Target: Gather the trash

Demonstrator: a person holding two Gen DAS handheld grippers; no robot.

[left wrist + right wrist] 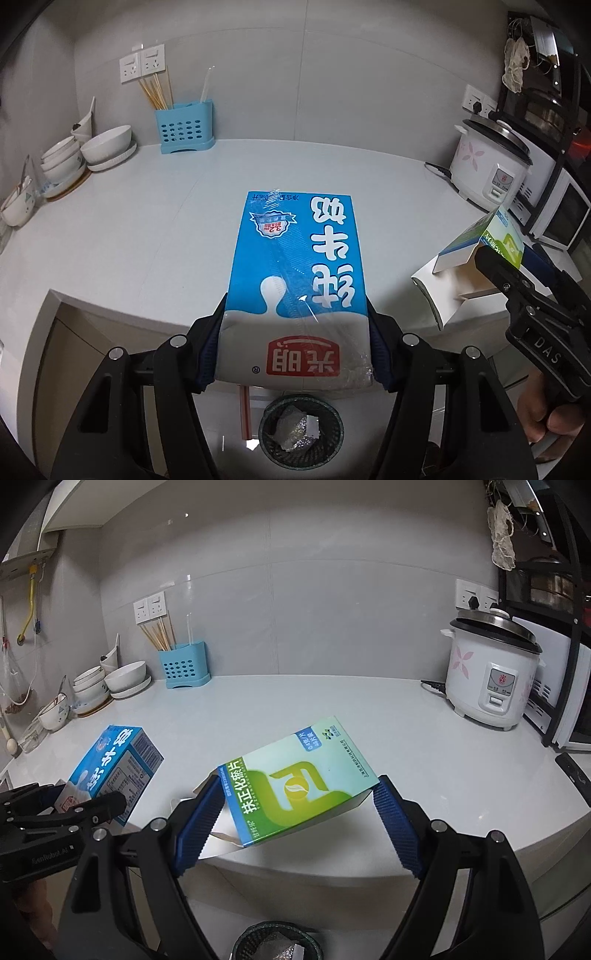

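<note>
A kitchen countertop (155, 229) is filling both views, with a black mesh waste bin (301, 428) standing on the floor below its front edge, at six o'clock in each view.

The left gripper (297, 332) is clenching a blue and white milk carton (299, 266) by its lower end, one pad pressing on each side, and is holding it in the air at the counter's edge, directly above the bin.

The right gripper (299, 812) is grasping a green and white medicine box (295, 782) between its blue ribbed fingers (197, 823). The box is sitting tilted, with an opened flap showing at its eight o'clock corner.

Bowls, a blue utensil holder (184, 125) and a rice cooker (491, 672) are standing well apart along the back wall.

The step in hand appears to be carrying both picked-up items to the bin. The next move likely calls for bringing each item over the bin's mouth and letting the jaws go, one after the other, so that neither lands on the rim or floor.
</note>
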